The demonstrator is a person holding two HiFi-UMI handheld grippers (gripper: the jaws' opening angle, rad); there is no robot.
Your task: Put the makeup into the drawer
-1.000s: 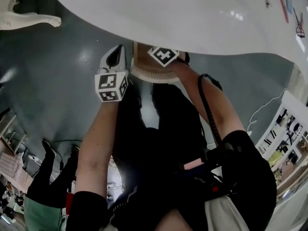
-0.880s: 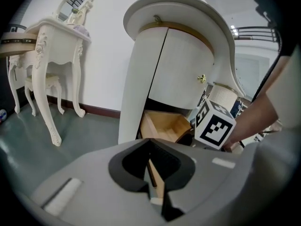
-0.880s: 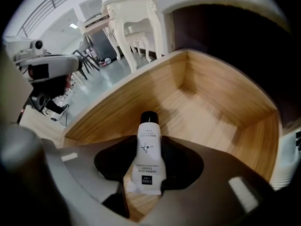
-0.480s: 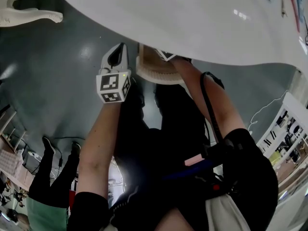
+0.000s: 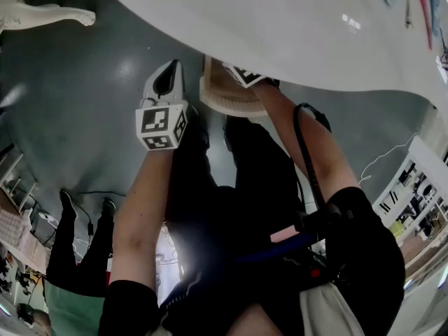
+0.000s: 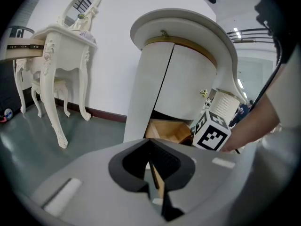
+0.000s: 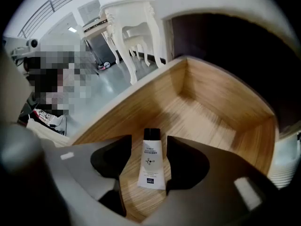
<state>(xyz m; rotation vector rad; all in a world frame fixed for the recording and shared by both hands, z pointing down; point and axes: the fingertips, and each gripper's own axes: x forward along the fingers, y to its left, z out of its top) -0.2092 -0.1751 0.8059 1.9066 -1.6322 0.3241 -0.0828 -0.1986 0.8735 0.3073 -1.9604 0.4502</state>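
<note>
A white makeup tube (image 7: 151, 166) with a black cap lies on the floor of the open wooden drawer (image 7: 207, 107). My right gripper (image 7: 149, 147) points down into the drawer and its jaws are opening. The tube lies between them with a gap on each side. In the head view only the right gripper's marker cube (image 5: 245, 75) shows, at the drawer (image 5: 222, 95) under the white tabletop (image 5: 280, 19). My left gripper (image 5: 168, 75) hangs to the left of the drawer, its jaws (image 6: 151, 161) shut on nothing.
The drawer (image 6: 167, 131) sticks out of a rounded white cabinet (image 6: 183, 88). A white carved dressing table (image 6: 61, 55) stands on the grey floor to the left, also in the right gripper view (image 7: 131, 13). A person's legs (image 5: 77, 257) stand at lower left.
The left gripper has drifted a little up and left in the head view. The right gripper's marker cube has slid partly under the tabletop's edge.
</note>
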